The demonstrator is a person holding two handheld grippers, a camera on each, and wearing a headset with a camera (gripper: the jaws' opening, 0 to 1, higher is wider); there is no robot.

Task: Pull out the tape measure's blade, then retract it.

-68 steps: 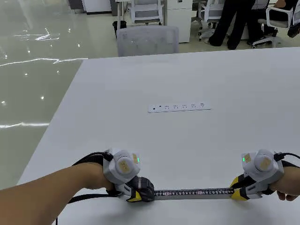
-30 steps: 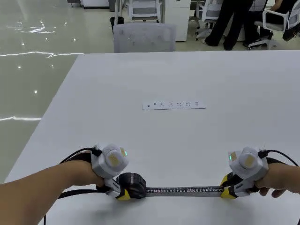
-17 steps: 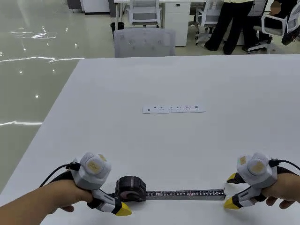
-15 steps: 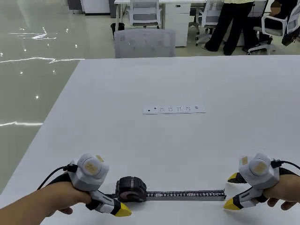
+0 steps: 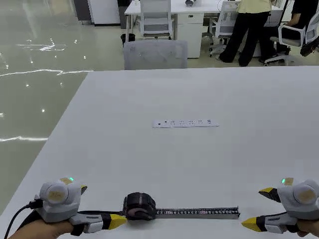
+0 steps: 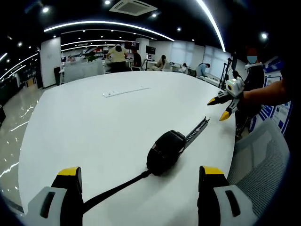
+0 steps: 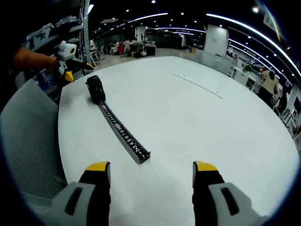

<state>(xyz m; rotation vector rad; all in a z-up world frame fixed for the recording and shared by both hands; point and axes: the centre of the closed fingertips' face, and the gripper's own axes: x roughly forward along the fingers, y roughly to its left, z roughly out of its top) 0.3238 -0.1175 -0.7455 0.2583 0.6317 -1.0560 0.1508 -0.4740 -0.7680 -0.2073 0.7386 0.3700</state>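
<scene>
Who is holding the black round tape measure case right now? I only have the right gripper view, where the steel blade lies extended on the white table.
Observer: Nobody. In the left gripper view the left gripper is open, and the black round tape measure case lies on the table ahead of its jaws, untouched.
Operator: Is anything attached to the case?
Observer: Yes, a thin black strap trails from the case back between those jaws.

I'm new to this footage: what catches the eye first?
A black tape measure lies at the near edge of the white table, its blade extended toward the right. The left gripper and right gripper flank it, jaws open, holding nothing.
</scene>
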